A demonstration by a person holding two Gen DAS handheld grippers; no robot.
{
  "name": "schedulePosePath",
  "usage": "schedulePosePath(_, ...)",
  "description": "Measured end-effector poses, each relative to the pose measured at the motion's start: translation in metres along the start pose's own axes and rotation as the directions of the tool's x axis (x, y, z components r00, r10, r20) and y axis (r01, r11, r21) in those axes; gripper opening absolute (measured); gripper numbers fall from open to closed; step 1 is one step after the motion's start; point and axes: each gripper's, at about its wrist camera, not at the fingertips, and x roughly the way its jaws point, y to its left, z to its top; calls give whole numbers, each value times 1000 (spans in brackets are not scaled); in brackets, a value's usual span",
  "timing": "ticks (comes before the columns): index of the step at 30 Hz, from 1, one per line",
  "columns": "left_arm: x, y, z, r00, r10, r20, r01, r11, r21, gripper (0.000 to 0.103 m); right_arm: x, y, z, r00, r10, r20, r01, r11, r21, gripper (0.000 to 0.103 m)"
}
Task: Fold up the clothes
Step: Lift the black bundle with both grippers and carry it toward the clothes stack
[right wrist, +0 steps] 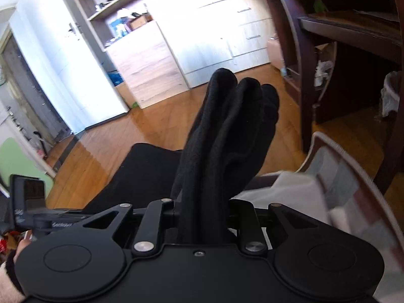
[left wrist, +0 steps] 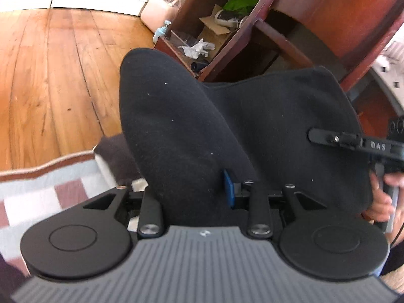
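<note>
While gripped by both tools | black garment [left wrist: 265, 116] | bunched, hanging in folds

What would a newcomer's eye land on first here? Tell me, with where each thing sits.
The black garment fills the middle of both views, bunched and rising from the left gripper and the right gripper, each shut on it. Behind it lies glossy wooden floor. A checked blanket sits at the left wrist view's lower left.

The garment [left wrist: 252, 126] hangs between both grippers, above the blanket [left wrist: 38, 189] near left. A shelf unit [left wrist: 214, 25] stands far behind it on the floor [left wrist: 50, 75].
</note>
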Motion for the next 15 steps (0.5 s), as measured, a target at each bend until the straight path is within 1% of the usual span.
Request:
schedulePosePath(1,16,0,6,1000,11,-17,-10,1000,6,30,9,-13,8,1000,-10,-5,10,1000,3,25)
schedulePosePath(2,33,3,11,999,21,-34,-21,1000,-9,30,19,-26,12,999,-51,-2,51,999,-7,30)
schedulePosePath(3,52,12,12,998,28,-56,-31,998,-59,30,35,-36,13,988,-153,0,153,986,-72,42)
schedulePosePath(4,71,22,11,996,35,-86,-44,993,-107,30,52,-47,14,967,-255,11,254,958,-135,46)
schedulePosePath(5,90,32,8,991,47,-122,-65,988,-141,31,69,-59,9,927,-373,50,375,911,-173,50)
schedulePosePath(6,101,40,5,990,52,-134,-73,985,-159,32,81,-75,3,872,-481,93,490,862,-131,52)
schedulePosePath(7,104,44,0,992,49,-118,-67,985,-157,35,87,-90,-4,854,-514,87,519,852,-65,52)
schedulePosePath(8,107,49,-4,994,46,-101,-61,986,-156,35,93,-104,-10,838,-539,80,541,841,3,52)
schedulePosePath(9,108,52,-7,995,45,-91,-59,986,-156,35,88,-113,-22,865,-491,103,485,871,76,49)
schedulePosePath(10,105,53,-7,995,48,-88,-61,985,-159,35,79,-116,-35,884,-445,141,429,894,132,50)
schedulePosePath(11,103,54,-8,994,49,-93,-63,986,-156,35,70,-114,-48,896,-411,166,385,907,170,51)
schedulePosePath(13,98,55,-10,993,43,-108,-57,990,-129,35,49,-109,-78,905,-369,213,319,918,235,56)
schedulePosePath(14,96,52,-11,993,46,-106,-58,992,-109,35,39,-107,-92,907,-348,235,285,921,266,60)
schedulePosePath(15,95,47,-11,993,57,-101,-66,994,-82,35,33,-108,-104,911,-336,240,257,916,308,64)
